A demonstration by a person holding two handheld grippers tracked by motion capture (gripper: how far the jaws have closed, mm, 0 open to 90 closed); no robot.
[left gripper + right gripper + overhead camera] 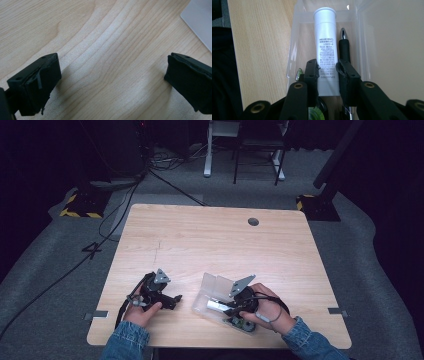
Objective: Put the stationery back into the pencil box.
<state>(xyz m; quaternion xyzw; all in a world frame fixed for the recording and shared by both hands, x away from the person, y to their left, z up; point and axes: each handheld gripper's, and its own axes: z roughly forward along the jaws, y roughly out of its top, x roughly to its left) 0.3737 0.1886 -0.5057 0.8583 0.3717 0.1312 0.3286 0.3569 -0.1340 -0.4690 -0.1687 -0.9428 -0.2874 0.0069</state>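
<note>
Taking the clear plastic hinged case (220,302) as the landmark, the left gripper (172,301) rests on the pale wooden worktop (215,245) well to the left of it, held low in the person's left hand (142,312). Its jaws stand wide apart with only bare wood between them; it seems parked there to stay out of the way, near enough to steady the case if needed. A corner of the case's lid (198,22) shows at the far right of the left gripper view.

Inside the case, along its length, lies the white cylindrical plastic tube with printed lettering (325,50). The right gripper (328,71) reaches into the open case from its near end, and its jaws are closed narrowly on the tube's lower part, pads pressing both sides. Gripping near the end probably leaves room to lift or set the tube without striking the walls. Just right of the tube, still within the case, lies a black pen with a silvery tip (344,45), apparently packed alongside it.
</note>
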